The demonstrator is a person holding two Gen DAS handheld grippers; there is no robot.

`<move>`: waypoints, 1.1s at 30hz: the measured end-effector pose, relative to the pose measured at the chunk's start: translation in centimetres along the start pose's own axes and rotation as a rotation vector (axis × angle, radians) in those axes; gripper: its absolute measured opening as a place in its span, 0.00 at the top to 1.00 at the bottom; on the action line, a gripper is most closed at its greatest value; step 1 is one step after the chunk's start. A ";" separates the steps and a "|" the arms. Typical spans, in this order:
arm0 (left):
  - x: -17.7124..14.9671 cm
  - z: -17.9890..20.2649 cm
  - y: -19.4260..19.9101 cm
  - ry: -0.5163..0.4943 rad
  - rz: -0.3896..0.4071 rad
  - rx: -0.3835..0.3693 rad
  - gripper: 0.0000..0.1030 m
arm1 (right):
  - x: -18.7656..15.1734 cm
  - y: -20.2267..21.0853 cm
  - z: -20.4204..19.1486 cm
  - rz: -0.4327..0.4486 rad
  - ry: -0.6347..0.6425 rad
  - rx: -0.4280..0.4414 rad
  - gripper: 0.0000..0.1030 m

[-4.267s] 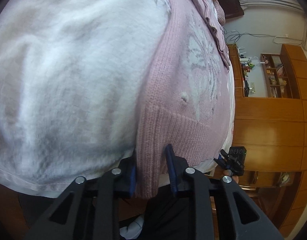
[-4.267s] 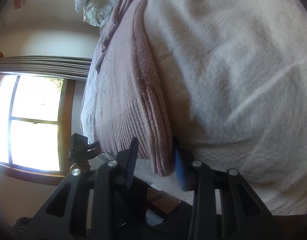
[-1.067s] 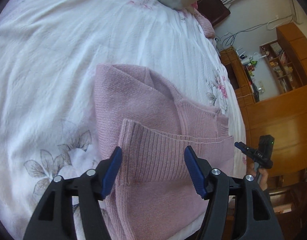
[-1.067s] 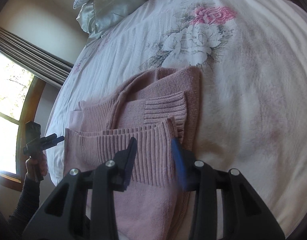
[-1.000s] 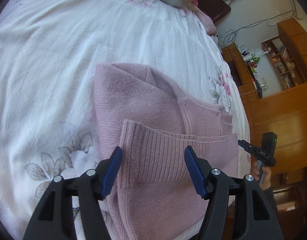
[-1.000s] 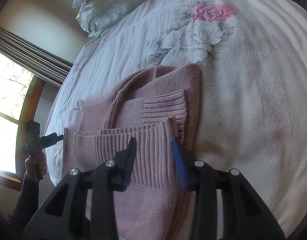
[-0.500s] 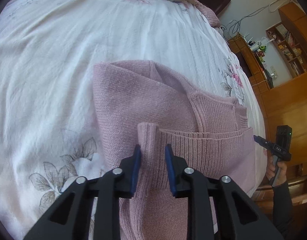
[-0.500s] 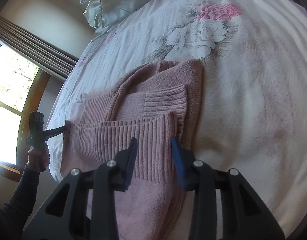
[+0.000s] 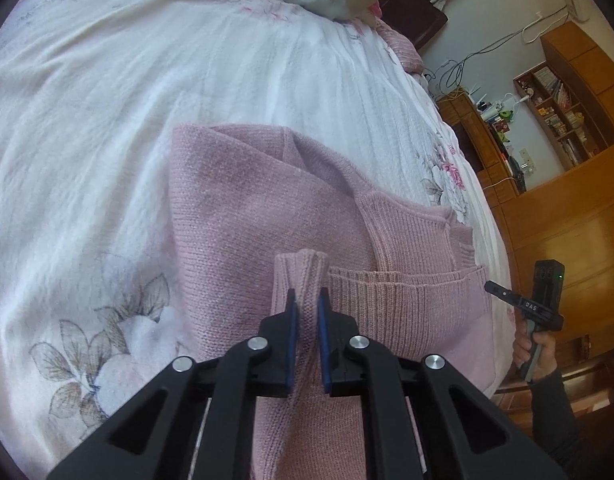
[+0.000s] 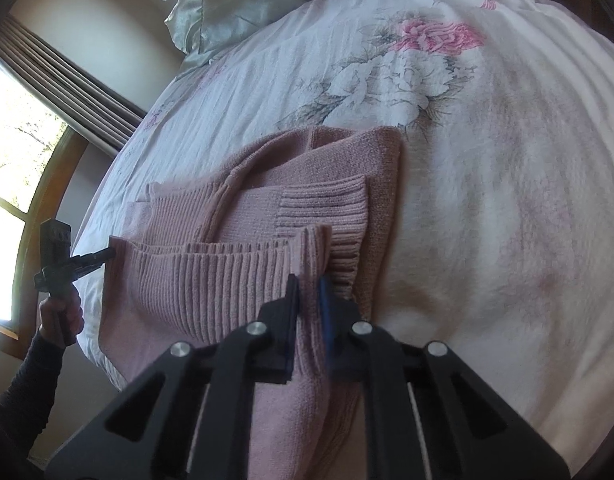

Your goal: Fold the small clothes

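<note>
Pink knitted sweater (image 9: 267, 208) lies partly folded near the foot edge of the white floral-print bedspread (image 9: 87, 120), ribbed hem (image 9: 407, 296) uppermost. Change over the last second: both tongs went from spread over the hem to pressed together on it. Left gripper (image 9: 305, 312) now pinches a raised pleat of rib at the hem's left corner; right gripper (image 10: 309, 300) pinches the opposite corner, beside the ribbed sleeve cuff (image 10: 327, 200). Fabric bunches upward between each pair of blue pads, so both grips look seated. Likely meaning: the hem is secured at both corners and ready to be carried toward the collar end for the next fold. Risk: loose knit slipping from one pad.
</note>
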State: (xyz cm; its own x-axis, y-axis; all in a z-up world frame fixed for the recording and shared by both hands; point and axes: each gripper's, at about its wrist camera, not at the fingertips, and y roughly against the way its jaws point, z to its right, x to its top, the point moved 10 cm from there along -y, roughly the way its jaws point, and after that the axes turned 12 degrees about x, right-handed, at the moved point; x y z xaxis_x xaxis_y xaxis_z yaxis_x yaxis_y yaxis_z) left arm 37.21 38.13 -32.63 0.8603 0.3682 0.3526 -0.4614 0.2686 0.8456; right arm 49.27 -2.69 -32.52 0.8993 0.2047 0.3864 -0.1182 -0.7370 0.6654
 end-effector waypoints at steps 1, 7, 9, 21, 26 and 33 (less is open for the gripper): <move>0.1 0.2 0.5 -0.001 0.017 -0.007 0.93 | 0.1 0.7 -0.3 0.018 0.006 -0.002 0.91; 1.8 1.5 7.4 0.030 0.156 -0.137 0.94 | 1.7 5.1 -3.5 0.132 0.057 0.031 0.93; 3.1 1.9 9.7 0.038 0.200 -0.181 0.94 | 3.0 6.0 -4.3 0.169 0.068 0.042 0.93; 9.2 -0.6 2.4 0.159 0.113 -0.116 0.94 | 8.2 -0.1 1.1 0.097 -0.051 -0.089 0.93; 10.6 -0.9 2.8 0.212 0.133 -0.181 0.94 | 9.5 1.0 0.7 0.166 -0.054 -0.054 0.93; 12.3 -1.6 1.8 0.196 0.116 -0.130 0.94 | 11.4 0.0 1.3 0.154 -0.066 -0.086 0.93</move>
State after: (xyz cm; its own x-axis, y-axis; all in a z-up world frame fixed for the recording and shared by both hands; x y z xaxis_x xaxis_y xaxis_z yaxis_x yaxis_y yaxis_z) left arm 46.63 44.54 -27.46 0.7474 0.5650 0.3494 -0.5898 0.3222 0.7405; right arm 60.10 -1.20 -28.98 0.8934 0.0489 0.4465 -0.2891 -0.6981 0.6550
